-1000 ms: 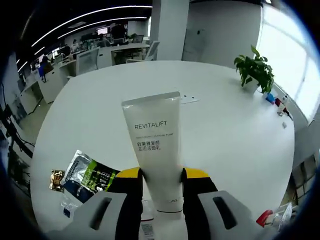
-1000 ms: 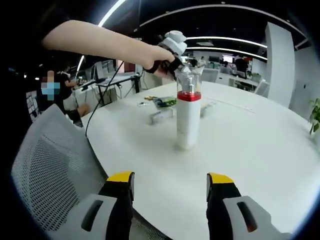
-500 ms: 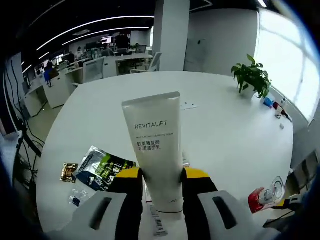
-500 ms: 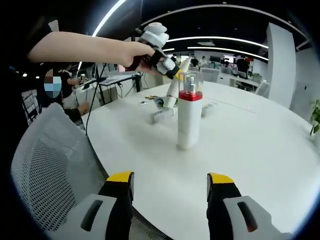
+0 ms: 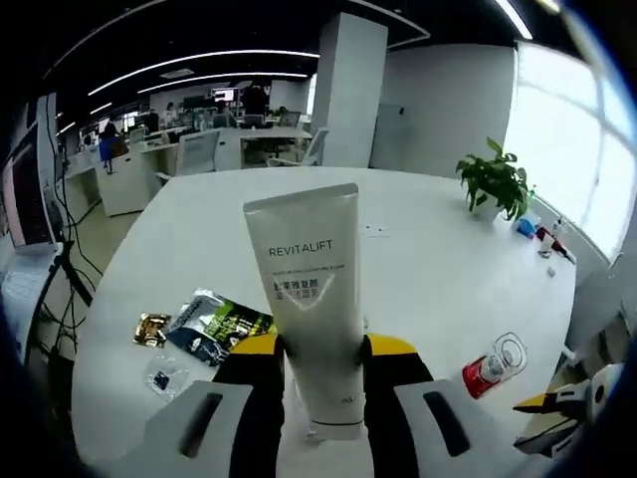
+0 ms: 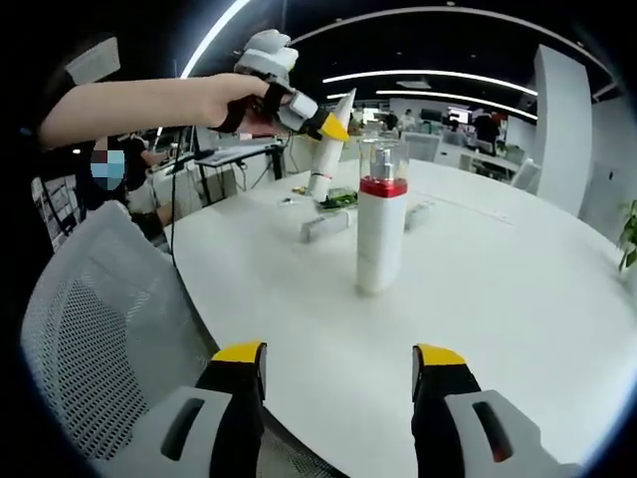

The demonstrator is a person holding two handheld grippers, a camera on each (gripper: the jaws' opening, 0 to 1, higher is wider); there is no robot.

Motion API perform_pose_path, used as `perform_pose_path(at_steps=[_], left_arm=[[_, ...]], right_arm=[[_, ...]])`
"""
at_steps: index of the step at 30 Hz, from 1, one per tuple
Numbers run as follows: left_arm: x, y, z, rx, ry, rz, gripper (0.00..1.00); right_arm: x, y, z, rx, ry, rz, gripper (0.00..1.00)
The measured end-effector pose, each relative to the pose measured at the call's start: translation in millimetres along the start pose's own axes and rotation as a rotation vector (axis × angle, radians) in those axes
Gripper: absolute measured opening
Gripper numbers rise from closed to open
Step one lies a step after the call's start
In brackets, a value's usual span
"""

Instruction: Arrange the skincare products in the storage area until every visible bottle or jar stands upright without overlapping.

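Currently my left gripper is clamped on the Revitalift tube, held above the white table, while my right gripper hangs apart near the upright pump bottle; next, I judge, stand the tube beside it.

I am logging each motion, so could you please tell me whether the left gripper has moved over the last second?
Yes. In the right gripper view, the left gripper, holding the tube, has swung leftward, away from the standing pump bottle.
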State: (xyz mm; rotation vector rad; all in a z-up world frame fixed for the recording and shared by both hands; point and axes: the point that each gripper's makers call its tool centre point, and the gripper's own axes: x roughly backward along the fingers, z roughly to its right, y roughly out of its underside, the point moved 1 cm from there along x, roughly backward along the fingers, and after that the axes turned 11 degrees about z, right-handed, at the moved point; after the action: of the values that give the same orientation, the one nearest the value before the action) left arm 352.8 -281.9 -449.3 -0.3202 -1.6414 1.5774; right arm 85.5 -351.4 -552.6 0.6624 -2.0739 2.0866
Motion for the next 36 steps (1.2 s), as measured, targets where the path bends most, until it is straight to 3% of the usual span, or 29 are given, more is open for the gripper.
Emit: perform_pose_path(at_steps=[10, 19, 28, 36], left_arm=[[28, 0.7, 1.8, 0.002, 0.013, 0.044, 0.25], [61, 15.4, 21.0, 0.01, 0.044, 0.075, 0.25], [78, 31.0, 25.0, 0.025, 0.06, 0.084, 0.25], [88, 31.4, 29.6, -0.002, 0.081, 0.106, 0.25]], right_arm=[[2, -1.7, 0, 0.001, 0.01, 0.0, 0.64], [3, -4.8, 1, 0.004, 0.016, 0.007, 0.63], [4, -8.7, 1, 0.008, 0.022, 0.019, 0.63], [5, -17.3, 5, 0.0, 0.037, 0.059, 0.65]])
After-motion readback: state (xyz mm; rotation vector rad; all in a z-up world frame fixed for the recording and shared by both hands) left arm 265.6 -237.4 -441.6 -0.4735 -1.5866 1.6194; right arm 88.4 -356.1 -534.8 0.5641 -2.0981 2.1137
